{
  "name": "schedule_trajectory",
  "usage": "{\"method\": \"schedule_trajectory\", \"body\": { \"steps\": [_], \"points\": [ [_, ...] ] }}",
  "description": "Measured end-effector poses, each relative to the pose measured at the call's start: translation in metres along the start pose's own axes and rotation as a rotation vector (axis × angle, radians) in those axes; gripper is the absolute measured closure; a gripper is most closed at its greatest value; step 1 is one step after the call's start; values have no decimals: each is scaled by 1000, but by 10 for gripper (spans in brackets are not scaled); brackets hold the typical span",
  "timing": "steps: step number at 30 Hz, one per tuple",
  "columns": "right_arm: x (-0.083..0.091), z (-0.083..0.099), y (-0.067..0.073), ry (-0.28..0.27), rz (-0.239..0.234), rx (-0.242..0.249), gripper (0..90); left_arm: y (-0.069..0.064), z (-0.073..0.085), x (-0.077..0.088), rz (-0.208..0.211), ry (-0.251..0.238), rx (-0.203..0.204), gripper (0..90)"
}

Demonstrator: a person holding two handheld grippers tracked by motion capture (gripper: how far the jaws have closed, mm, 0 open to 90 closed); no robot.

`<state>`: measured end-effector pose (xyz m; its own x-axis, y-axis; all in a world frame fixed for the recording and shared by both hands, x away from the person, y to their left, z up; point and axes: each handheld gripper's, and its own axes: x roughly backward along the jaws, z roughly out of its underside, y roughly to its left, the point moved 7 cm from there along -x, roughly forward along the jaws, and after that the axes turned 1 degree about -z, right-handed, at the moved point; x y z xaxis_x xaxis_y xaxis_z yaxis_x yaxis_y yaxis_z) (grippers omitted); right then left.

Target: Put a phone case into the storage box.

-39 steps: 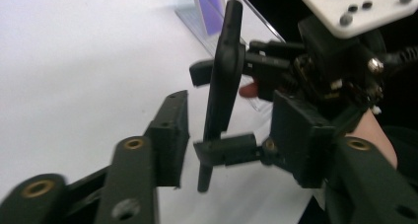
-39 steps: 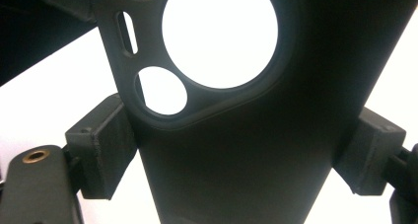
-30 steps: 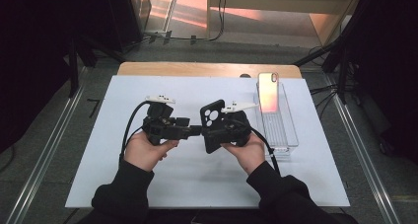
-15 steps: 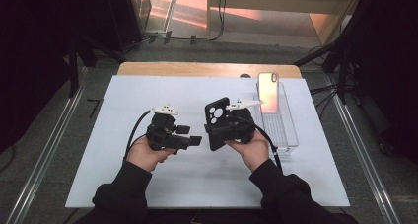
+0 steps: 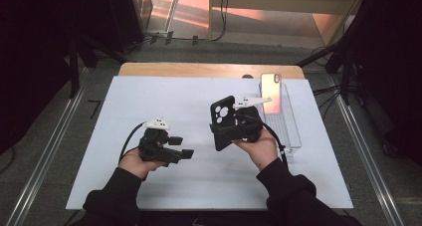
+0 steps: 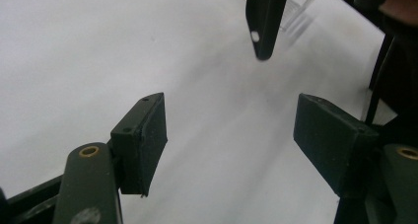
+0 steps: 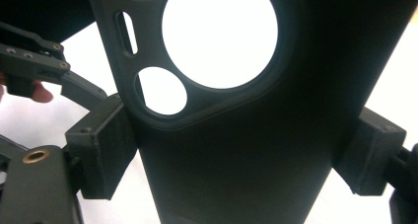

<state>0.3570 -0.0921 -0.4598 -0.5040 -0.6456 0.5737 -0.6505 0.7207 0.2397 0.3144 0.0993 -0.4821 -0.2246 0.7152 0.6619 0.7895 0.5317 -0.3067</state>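
A black phone case (image 5: 223, 115) with round camera cut-outs stands upright above the table, and my right gripper (image 5: 226, 132) is shut on its lower part. In the right gripper view the case (image 7: 305, 76) sits squarely between the two pads (image 7: 101, 152). My left gripper (image 5: 181, 147) hovers low over the white table, left of the case and apart from it. Its jaws have just been opening, and in the left gripper view nothing lies between them (image 6: 231, 120); the case's edge (image 6: 266, 21) hangs farther off.
A clear plastic tray (image 5: 288, 131) lies at the right of the white table top (image 5: 149, 101), with a phone (image 5: 271, 90) leaning at its far end. A wooden strip (image 5: 199, 69) borders the table's far edge. Dark floor and stands surround the table.
My left gripper has drawn back from the case, moving left and down toward the table, with its jaws wider. The right gripper has kept the case almost in place.
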Motion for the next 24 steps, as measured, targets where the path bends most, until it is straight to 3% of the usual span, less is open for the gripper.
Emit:
{"method": "schedule_trajectory", "body": {
  "steps": [2,5,13,19,24],
  "points": [
    [3,-2,0,-3,-12,6,132,-1,4,0,-2,6,-29,287],
    [7,-4,0,-3,-25,14,131,0,10,0,8,24,-35,287],
    [19,-10,-3,-2,-41,25,131,5,22,2,5,55,-27,287],
    [27,-16,-10,-4,-28,32,131,9,28,10,-15,43,-7,286],
    [38,-24,-20,-14,-10,9,131,11,31,16,-32,24,14,287]
  ]
}}
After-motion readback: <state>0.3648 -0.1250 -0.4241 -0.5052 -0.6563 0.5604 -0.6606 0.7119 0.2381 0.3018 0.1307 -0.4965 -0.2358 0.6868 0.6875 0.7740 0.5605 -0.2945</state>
